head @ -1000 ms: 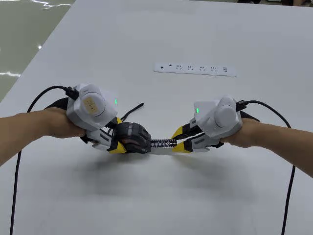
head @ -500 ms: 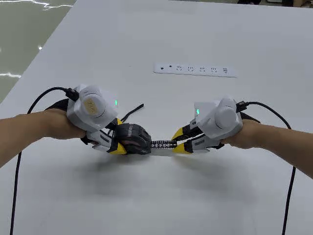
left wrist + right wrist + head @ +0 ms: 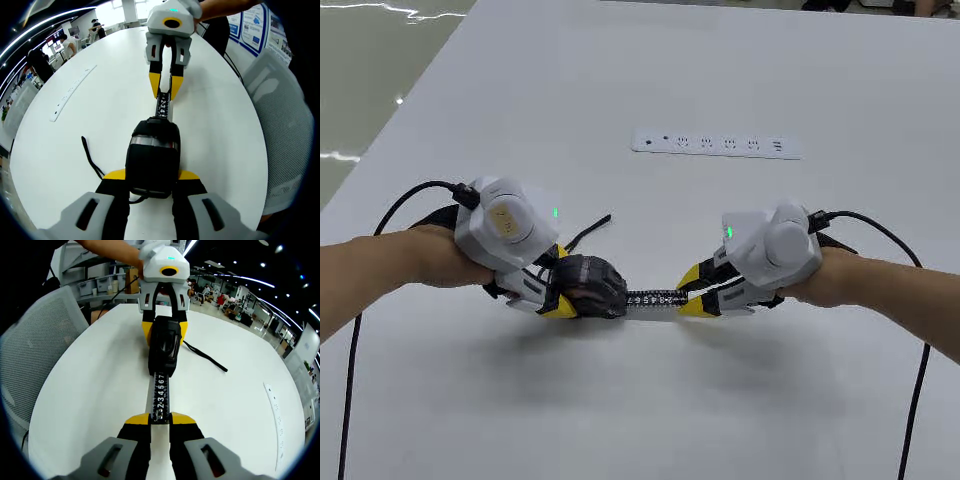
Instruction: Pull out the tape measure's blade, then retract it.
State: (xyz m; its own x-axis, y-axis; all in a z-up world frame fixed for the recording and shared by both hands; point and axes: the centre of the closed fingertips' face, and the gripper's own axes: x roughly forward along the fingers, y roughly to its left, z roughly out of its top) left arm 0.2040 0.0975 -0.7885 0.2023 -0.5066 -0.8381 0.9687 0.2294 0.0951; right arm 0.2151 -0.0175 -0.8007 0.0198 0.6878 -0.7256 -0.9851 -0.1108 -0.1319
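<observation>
A black tape measure [image 3: 588, 286] sits low over the white table, clamped at its rear by my left gripper [image 3: 558, 300], which is shut on its case [image 3: 152, 157]. A short stretch of numbered blade [image 3: 655, 298] runs from the case to my right gripper [image 3: 692, 297], which is shut on the blade's end [image 3: 159, 412]. The right gripper view shows the blade [image 3: 160, 392] leading to the case [image 3: 165, 347] with the left gripper [image 3: 163, 322] behind it. The measure's black wrist strap [image 3: 588, 230] trails on the table.
A white power strip [image 3: 715, 144] lies on the white table [image 3: 650, 90] beyond the grippers. Black cables [image 3: 352, 340] run from both grippers toward the near edge. A grey mesh chair [image 3: 35, 355] stands beside the table.
The right gripper has moved slightly right, away from the case, so a little more blade is out than a second ago. The left gripper keeps hold of the case.
</observation>
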